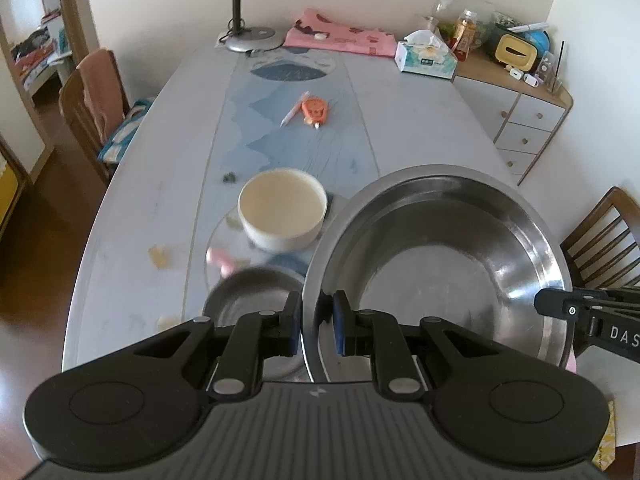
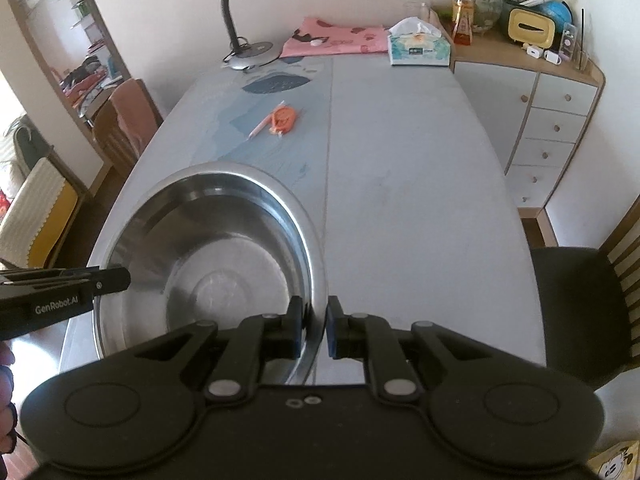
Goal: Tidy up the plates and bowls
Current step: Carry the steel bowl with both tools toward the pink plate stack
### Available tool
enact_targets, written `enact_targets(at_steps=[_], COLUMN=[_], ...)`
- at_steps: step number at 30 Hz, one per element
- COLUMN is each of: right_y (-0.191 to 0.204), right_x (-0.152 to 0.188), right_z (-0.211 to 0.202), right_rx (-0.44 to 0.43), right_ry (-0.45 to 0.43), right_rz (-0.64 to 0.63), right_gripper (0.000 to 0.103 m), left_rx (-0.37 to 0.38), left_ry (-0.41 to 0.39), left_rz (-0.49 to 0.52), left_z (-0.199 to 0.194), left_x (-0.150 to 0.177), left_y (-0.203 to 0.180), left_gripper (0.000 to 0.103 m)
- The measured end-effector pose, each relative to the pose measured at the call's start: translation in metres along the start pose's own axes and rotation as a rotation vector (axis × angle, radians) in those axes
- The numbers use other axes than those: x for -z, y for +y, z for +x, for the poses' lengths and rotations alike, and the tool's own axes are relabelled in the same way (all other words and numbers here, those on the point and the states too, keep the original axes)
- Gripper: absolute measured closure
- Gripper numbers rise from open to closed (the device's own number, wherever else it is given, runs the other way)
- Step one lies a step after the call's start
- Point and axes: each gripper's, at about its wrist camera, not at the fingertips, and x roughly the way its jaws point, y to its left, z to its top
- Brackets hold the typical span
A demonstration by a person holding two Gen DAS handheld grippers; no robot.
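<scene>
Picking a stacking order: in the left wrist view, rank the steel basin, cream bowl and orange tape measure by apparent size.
1. Large round stainless steel basin, though nearest the camera.
2. Cream round bowl.
3. Small orange tape measure, farthest away.

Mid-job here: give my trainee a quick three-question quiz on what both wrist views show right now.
1. True or false: both claws are clamped on the rim of one steel basin.
2. Which dish stands nearest the basin's left side in the left wrist view? A) cream bowl B) glass cup C) wooden tray
3. Fill in: the pen lies beside an ______ gadget.

Key: 1 true: left claw, right claw. 2 A. 3 orange.
</scene>
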Motion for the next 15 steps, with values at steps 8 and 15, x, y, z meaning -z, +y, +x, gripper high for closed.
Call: enact_targets(at_steps=[8, 15], right_y=[0.016, 0.028], right_x=[0.039, 0.073], right_z=[-0.001, 0.003], right_rx=[-0.018, -0.038], right_ry=[0.039, 0.100], right_rz=[-0.008, -0.008], right_gripper=[0.091, 0.091], left_rx=[-0.004, -0.001], left_ry=[0.047, 0.096], left_rz=[-0.014, -0.018], left_z=[-0.016, -0.022], left_x=[0.047, 0.087], left_y=[0.014, 0.028], left_gripper=[0.088, 0.088])
